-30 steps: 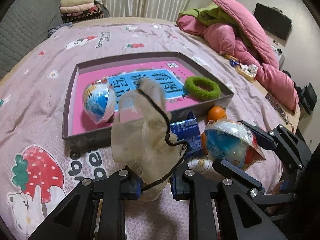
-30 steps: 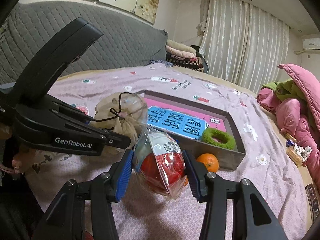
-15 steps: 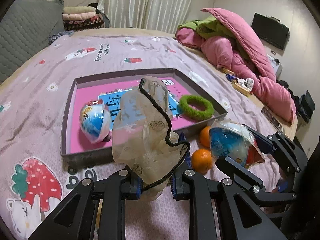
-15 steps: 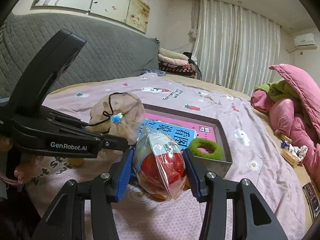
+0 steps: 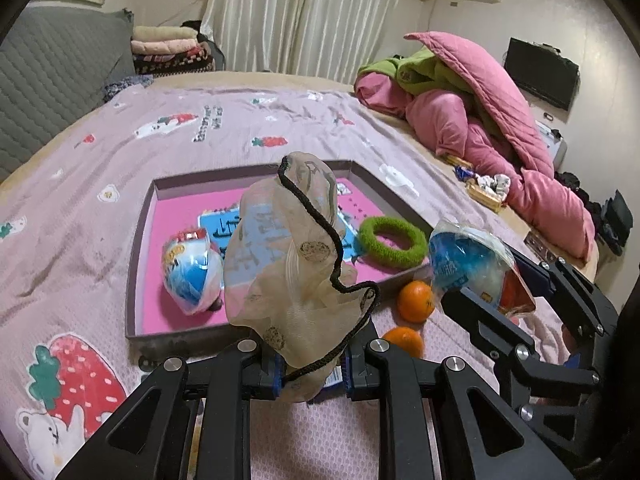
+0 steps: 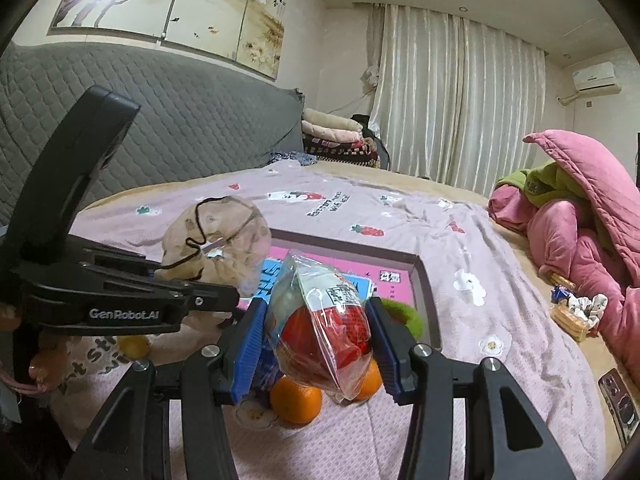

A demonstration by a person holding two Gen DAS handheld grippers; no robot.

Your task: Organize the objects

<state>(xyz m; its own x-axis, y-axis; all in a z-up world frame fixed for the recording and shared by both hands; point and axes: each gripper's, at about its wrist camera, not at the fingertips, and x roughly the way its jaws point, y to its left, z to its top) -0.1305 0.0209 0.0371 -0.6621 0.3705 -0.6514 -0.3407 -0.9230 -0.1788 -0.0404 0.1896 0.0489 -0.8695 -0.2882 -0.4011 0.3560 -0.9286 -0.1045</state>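
The left gripper (image 5: 310, 374) pinches a mesh drawstring pouch (image 5: 288, 264), lifted over the tray's near edge (image 5: 176, 336). The right gripper (image 6: 316, 344) clamps a wrapped toy egg (image 6: 320, 332) above two oranges (image 6: 296, 402). Only the left view shows the second egg (image 5: 192, 276) and green ring (image 5: 392, 242) lying in the tray; the pouch hides part of its blue label.

Left tool (image 5: 310, 374): closed on the beige mesh drawstring pouch (image 5: 288, 264), which stands up between its blue pads.
Right tool (image 5: 516, 292): clamps a wrapped toy ball (image 5: 472, 264) at right.
Tray (image 5: 140, 240): on the bed (image 5: 200, 128); holds another wrapped ball (image 5: 192, 272) and a green ring (image 5: 392, 236).
Oranges (image 5: 416, 296): two on the bed, just outside the tray's near corner.
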